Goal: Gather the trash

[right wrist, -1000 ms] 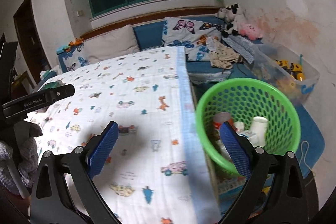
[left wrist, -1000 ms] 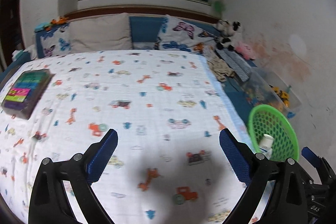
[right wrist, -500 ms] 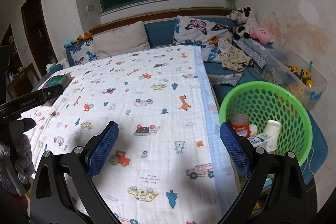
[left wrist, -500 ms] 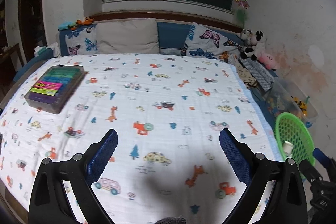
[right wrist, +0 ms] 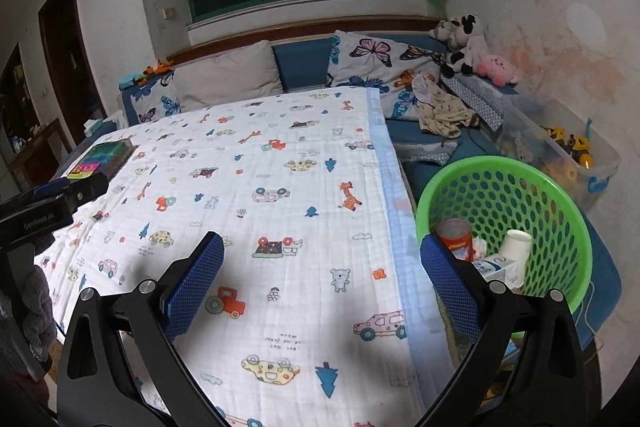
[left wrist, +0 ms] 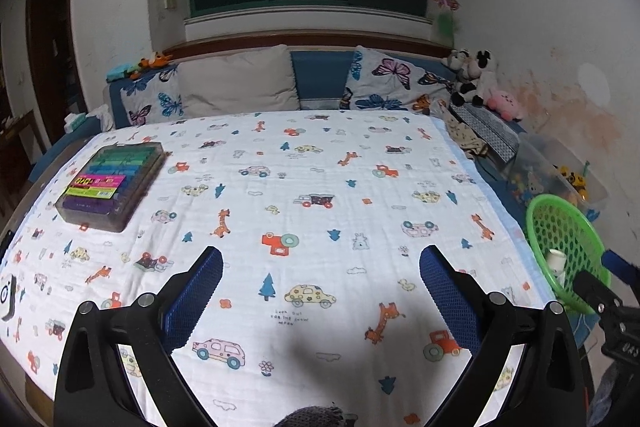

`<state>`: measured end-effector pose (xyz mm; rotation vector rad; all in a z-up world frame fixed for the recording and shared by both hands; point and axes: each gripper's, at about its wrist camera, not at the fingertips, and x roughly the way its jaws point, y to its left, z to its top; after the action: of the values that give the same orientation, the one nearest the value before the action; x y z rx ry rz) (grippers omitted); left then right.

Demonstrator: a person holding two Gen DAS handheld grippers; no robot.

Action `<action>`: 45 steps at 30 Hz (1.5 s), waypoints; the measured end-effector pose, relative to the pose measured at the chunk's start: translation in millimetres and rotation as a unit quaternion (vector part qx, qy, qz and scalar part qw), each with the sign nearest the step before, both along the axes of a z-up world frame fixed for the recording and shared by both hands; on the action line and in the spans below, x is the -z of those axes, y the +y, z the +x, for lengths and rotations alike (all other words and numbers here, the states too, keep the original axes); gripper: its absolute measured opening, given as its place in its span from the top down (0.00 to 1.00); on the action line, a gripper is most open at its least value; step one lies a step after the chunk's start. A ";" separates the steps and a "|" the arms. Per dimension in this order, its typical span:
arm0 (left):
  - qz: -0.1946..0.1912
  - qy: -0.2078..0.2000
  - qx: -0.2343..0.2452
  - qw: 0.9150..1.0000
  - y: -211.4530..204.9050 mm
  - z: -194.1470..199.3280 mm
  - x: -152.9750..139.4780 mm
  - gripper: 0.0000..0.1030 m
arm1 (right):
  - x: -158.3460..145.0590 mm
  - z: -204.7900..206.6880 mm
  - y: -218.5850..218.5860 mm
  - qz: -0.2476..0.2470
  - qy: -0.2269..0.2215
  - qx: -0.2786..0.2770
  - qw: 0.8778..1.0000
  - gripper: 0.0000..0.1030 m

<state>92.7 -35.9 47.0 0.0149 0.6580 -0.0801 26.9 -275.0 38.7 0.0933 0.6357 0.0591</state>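
A green mesh basket [right wrist: 560, 195] stands beside the bed at the right; it also shows in the left wrist view [left wrist: 538, 223]. In it lie a red can [right wrist: 454, 233], a white paper cup [right wrist: 516, 245] and a small white and blue carton [right wrist: 498, 265]. My right gripper [right wrist: 322, 269] is open and empty, above the bed's right edge, left of the basket. My left gripper [left wrist: 320, 281] is open and empty above the patterned bed sheet [left wrist: 304, 187]. The left gripper's body shows at the left of the right wrist view [right wrist: 52, 201].
A box of coloured items [left wrist: 110, 179] lies on the sheet at far left. Pillows [left wrist: 240, 83] line the headboard. Soft toys [right wrist: 468, 45], crumpled clothes [right wrist: 444, 111] and a clear toy bin [right wrist: 568, 151] sit along the right wall.
Both grippers have pulled back and up from the bed and basket, so more of the room shows. Both stay open and empty.
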 end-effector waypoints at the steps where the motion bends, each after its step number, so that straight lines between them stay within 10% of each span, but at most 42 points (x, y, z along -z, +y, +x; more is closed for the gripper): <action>1: 0.005 -0.002 0.000 1.000 -0.4 -1.3 -0.2 0.07 | -0.3 0.0 0.6 -0.001 0.000 0.000 1.000 0.04; 45: 0.052 -0.015 0.022 0.998 1.5 -22.6 3.8 0.07 | -6.0 -0.6 6.4 -0.006 -0.004 -0.003 1.000 0.04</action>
<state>70.1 -34.4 43.2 0.1307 0.6318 -0.0884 26.2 -268.6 44.7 0.0796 0.6283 0.0622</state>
